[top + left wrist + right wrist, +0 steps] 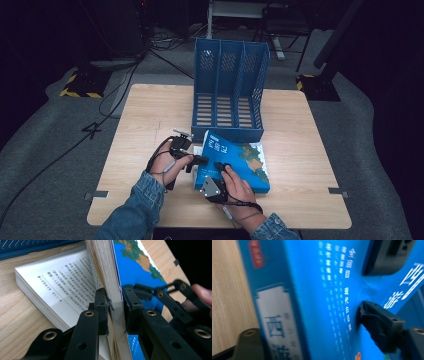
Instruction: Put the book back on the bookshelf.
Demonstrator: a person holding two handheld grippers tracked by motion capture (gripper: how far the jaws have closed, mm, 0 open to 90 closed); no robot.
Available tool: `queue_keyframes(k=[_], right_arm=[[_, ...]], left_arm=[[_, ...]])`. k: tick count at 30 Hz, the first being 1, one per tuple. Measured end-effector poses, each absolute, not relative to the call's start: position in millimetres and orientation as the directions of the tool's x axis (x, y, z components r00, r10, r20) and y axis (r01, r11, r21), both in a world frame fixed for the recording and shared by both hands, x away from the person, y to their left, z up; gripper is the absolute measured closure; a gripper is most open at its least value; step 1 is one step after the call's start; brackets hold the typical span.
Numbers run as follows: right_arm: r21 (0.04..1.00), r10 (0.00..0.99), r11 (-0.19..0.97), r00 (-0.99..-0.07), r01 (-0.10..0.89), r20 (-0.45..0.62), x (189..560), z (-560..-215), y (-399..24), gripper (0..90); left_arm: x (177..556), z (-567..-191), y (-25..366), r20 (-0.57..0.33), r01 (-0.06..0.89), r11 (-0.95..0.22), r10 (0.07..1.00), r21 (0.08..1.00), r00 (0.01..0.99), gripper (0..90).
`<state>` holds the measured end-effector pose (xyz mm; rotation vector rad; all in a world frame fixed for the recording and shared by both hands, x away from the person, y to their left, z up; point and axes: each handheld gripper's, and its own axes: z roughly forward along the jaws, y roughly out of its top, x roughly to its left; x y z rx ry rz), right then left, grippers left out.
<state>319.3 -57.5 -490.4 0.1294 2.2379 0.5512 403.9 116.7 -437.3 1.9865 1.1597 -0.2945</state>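
A thick blue book lies in front of the rack on the wooden table, its left edge raised. In the left gripper view, my left gripper is shut on the raised cover and a wad of pages, and a printed page lies open below. From the near side, my right gripper reaches onto the same corner. In its own view the right gripper straddles the spine and cover. One fingertip presses on the cover. The book partly hides the other.
A blue three-slot file rack stands upright just behind the book, and its base shows in the left gripper view. Bare tabletop lies left and right of the book. Cables trail over the grey floor beyond the table's far left.
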Motion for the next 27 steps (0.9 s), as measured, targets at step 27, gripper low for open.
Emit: queue_keyframes(k=[27], right_arm=[[0.476,0.287,0.878,-0.733,-0.056,-0.616,326,-438,-77,61.3]], left_arm=[[401,-424,175,-0.493,0.684,-0.089,0.627,0.724,0.603,43.8]])
